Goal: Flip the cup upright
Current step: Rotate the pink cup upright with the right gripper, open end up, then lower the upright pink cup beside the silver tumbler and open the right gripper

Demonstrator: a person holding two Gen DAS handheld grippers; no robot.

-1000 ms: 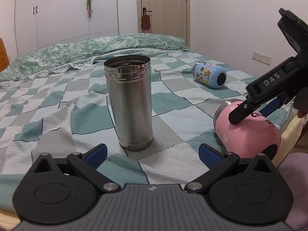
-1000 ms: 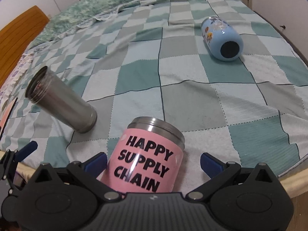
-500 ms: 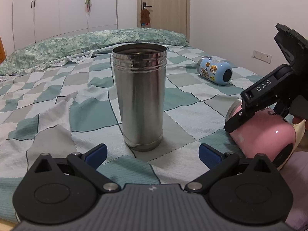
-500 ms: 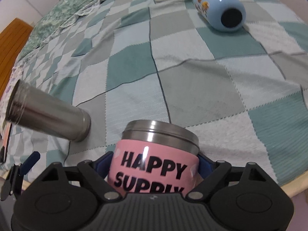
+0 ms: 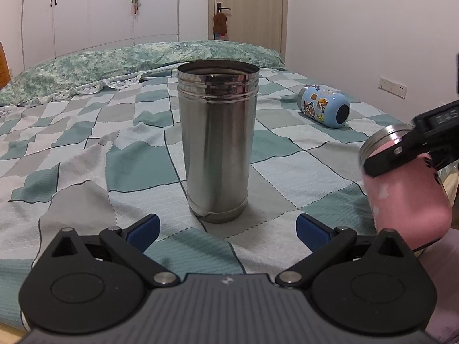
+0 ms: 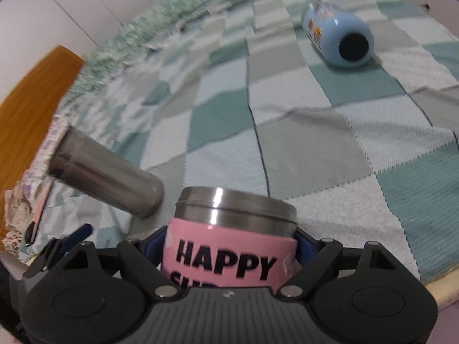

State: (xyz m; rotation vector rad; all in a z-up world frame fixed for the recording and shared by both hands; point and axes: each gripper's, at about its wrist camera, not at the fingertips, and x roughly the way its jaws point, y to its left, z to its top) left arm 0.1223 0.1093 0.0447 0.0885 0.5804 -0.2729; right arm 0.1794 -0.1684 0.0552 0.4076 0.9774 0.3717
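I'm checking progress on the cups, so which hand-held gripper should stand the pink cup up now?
Right. The right hand-held gripper is already shut on the pink cup, which is raised off the bed. The left hand-held gripper is open in front of the standing steel cup.

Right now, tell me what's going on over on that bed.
A person is working two handheld grippers over a checked green quilt. The right gripper has its jaws shut on the pink steel-rimmed cup printed HAPPY, tipping it up at the bed's near edge. The left gripper is open and empty, facing the tall bare steel cup, which stands upright. The pale blue cartoon-sticker cup lies on its side farther back, untouched.
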